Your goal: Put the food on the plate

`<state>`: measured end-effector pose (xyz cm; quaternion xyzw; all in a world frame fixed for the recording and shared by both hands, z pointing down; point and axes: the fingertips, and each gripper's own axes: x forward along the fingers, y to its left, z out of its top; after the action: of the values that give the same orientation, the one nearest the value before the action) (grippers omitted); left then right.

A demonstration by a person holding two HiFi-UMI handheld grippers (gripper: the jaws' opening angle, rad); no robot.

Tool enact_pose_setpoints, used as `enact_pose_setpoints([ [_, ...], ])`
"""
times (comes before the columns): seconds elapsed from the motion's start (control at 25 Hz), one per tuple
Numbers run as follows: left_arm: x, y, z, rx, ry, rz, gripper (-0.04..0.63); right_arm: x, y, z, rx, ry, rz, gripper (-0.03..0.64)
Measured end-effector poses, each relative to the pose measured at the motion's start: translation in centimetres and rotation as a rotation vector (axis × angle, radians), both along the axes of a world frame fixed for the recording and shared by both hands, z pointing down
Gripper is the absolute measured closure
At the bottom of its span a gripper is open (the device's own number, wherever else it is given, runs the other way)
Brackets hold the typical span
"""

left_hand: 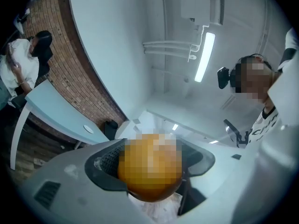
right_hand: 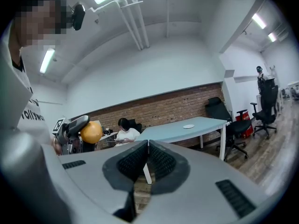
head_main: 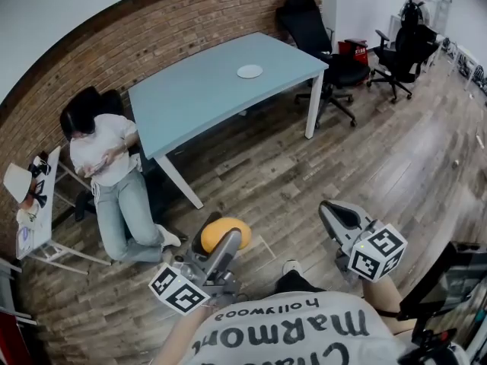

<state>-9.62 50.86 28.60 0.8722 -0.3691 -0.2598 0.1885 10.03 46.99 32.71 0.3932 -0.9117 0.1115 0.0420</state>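
While the left gripper (head_main: 218,242) clamps a round orange piece of food (left_hand: 149,169) between wide-set jaws, the right gripper (right_hand: 148,149) beside it is pressed closed, empty. Well ahead of both, a plate (head_main: 249,71) sits on a table (head_main: 190,97).

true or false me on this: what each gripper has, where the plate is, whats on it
1. The left gripper grips the round orange food. True.
2. The small white round plate already holds food. False: it is bare.
3. The plate sits on the light blue table. True.
4. The right gripper holds more food. False: its jaws are together on nothing.
5. The food hangs over the table. False: it is over the wooden floor.
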Motion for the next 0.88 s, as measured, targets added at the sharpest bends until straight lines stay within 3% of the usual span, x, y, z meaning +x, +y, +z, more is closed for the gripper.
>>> enact_pose_setpoints([
  [0.48,1.7,-13.0,0.6,-0.028,-0.019,-0.119,0.278,3.8,-14.2,-0.2,0.003,0.059,-0.07,0.606],
  [0.88,3.3,-19.3,1.1,-0.04,0.0,-0.192,0.278,6.0,-20.3,1.1,-0.017,0.077,-0.099,0.606],
])
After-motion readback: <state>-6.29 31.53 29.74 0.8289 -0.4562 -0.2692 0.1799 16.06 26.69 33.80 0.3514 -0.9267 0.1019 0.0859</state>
